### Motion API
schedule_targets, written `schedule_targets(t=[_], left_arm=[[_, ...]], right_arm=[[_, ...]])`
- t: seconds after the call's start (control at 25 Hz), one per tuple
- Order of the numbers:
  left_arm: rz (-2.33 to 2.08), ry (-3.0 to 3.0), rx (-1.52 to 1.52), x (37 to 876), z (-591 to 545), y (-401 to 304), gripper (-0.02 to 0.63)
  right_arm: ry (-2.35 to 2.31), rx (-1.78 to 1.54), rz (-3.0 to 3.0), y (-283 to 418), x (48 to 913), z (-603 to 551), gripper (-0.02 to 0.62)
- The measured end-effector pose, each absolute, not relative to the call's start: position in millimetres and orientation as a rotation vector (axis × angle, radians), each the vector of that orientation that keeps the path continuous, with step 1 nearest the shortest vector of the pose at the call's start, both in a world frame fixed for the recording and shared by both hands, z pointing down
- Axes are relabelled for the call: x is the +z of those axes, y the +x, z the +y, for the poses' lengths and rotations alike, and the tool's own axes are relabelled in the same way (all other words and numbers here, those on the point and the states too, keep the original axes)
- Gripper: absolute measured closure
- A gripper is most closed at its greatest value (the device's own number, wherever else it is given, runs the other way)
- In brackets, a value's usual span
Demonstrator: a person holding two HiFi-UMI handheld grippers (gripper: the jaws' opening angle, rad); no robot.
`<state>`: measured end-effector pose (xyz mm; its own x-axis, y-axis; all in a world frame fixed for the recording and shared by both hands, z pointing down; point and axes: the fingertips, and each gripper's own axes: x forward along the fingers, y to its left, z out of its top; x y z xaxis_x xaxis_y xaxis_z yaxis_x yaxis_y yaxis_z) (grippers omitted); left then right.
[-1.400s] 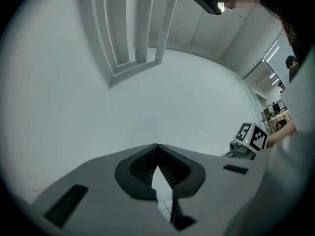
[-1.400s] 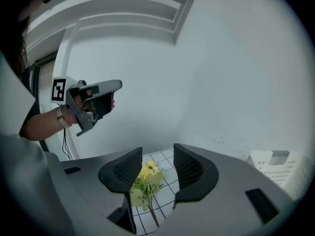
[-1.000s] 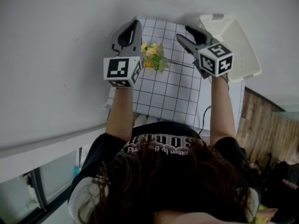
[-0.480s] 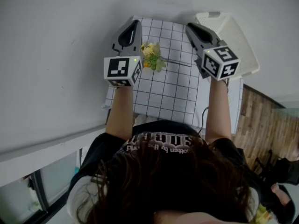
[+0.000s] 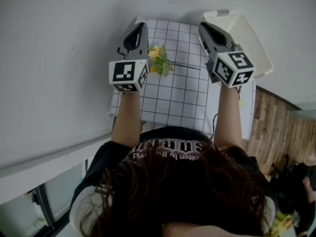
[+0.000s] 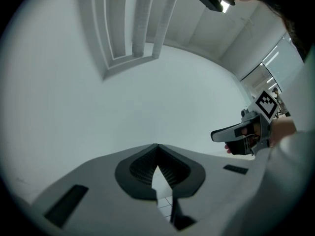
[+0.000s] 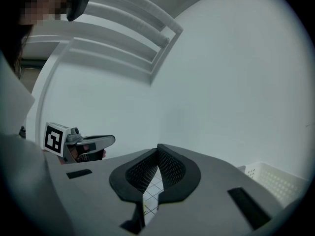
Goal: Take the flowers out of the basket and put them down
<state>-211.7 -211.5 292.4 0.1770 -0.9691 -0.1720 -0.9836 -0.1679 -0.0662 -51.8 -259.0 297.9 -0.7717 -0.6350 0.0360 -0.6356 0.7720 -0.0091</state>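
White checked cloth [image 5: 177, 98] fills the middle of the head view, and the flowers [image 5: 159, 60] are laid on it, out of the basket [image 5: 252, 38]. The yellow and green blossoms are seen just right of the left tool [image 5: 140, 25]. A thin stem is stretched from them across the cloth toward the right tool [image 5: 204, 26]. The flowers are touched by neither tool.

Both tools are held above the far part of the cloth, pointing away from the person, with the flowers between them. Each is carried on a bare forearm, and the marker cubes are turned toward the near side.

In the left gripper view the left tool is seen clenched. Its ribbed pads [image 6: 170, 168] are met at the tips and nothing is held between them. Only a sliver of the checked cloth can be made out through the gap lower down. The right tool is visible at the right of that view, against a plain pale wall.

In the right gripper view the right tool is likewise clenched on nothing. Its dark pads [image 7: 170, 168] are pressed together at the tips, and a strip of the cloth is seen below them. The left tool appears at the left of that view, and a corner of the basket at the lower right.

The basket, white and perforated, is set at the far right, beyond the right tool, and no flowers can be seen in it. A wooden floor [image 5: 281, 132] is seen to the right of the cloth.
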Motion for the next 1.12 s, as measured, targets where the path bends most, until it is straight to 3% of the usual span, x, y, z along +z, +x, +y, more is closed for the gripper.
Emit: schedule_targets(t=[1.12], left_arm=[[1.914,-2.286,0.151,291.4,-218.2,-210.0,0.607]], right_arm=[[1.095,-0.033,-2.987,-42.6,289.7,-257.7,0.575]])
